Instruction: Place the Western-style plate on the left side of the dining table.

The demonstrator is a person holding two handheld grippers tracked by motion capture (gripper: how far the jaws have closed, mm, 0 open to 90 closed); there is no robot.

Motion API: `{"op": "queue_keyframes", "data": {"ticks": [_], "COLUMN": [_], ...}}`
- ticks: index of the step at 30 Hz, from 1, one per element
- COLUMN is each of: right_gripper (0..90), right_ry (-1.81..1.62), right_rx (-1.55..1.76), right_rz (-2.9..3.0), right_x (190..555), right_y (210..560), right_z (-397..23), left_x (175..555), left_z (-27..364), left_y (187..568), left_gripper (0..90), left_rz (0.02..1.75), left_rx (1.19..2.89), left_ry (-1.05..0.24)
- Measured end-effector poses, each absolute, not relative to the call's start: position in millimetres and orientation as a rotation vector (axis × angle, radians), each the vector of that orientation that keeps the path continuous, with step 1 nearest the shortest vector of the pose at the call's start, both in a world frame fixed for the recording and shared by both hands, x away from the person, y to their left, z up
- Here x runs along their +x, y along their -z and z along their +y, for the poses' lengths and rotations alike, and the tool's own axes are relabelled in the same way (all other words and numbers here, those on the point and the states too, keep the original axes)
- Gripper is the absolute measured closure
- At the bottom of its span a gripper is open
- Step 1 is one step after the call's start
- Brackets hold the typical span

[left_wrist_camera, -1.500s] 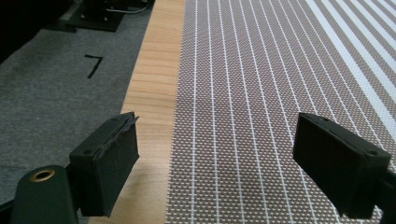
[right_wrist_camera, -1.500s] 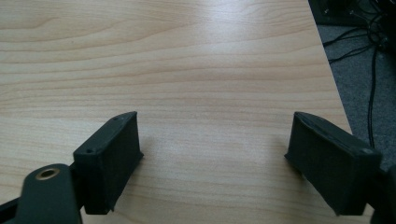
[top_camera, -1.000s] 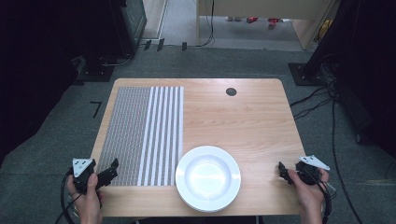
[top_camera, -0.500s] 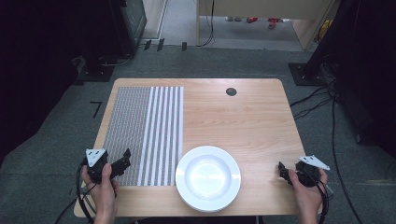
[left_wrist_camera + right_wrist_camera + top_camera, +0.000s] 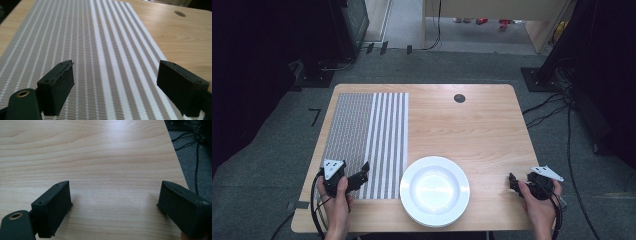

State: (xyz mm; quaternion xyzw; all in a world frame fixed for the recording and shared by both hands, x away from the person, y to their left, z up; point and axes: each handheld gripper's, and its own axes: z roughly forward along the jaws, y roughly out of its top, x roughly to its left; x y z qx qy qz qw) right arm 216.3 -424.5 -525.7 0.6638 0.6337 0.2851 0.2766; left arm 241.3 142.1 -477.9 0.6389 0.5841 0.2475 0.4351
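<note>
From above, your left gripper (image 5: 362, 176) hovers over the striped placemat (image 5: 367, 135) near the table's (image 5: 472, 125) front left corner, while your right gripper (image 5: 513, 182) sits by the front right corner. A white plate (image 5: 435, 190) rests at the front edge between them, just beside the mat. In the left gripper view, your fingers (image 5: 58, 87) stand wide apart, empty, above the mat's stripes. In the right gripper view, your fingers (image 5: 53, 206) gape equally wide, holding nothing, over bare wood near the table's right edge.
</note>
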Motion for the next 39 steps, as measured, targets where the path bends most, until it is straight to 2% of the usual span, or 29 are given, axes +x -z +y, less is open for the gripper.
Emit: {"op": "queue_keyframes", "data": {"ticks": [5, 16, 31, 39], "right_gripper": [14.2, 14.5, 16.5, 25.3], "right_ry": [-0.757, -0.891, -1.05, -1.072], "right_rx": [1.79, 1.803, 1.754, 1.683], "right_rz": [1.663, 1.603, 1.603, 1.585], "right_x": [217.0, 211.0, 207.1, 200.6], "right_y": [525.2, 511.0, 490.8, 478.6], "right_z": [-420.0, -408.7, -369.8, -345.7], "left_x": [238.4, 232.5, 227.2, 222.3], "left_z": [130.2, 117.3, 103.0, 94.6], "left_y": [480.3, 482.4, 485.3, 482.3], "left_gripper": [14.4, 14.4, 13.9, 11.5], "left_rz": [1.412, 1.369, 1.327, 1.274], "left_rx": [1.641, 1.682, 1.723, 1.702], "left_ry": [-0.6, -0.55, -0.494, -0.467]}}
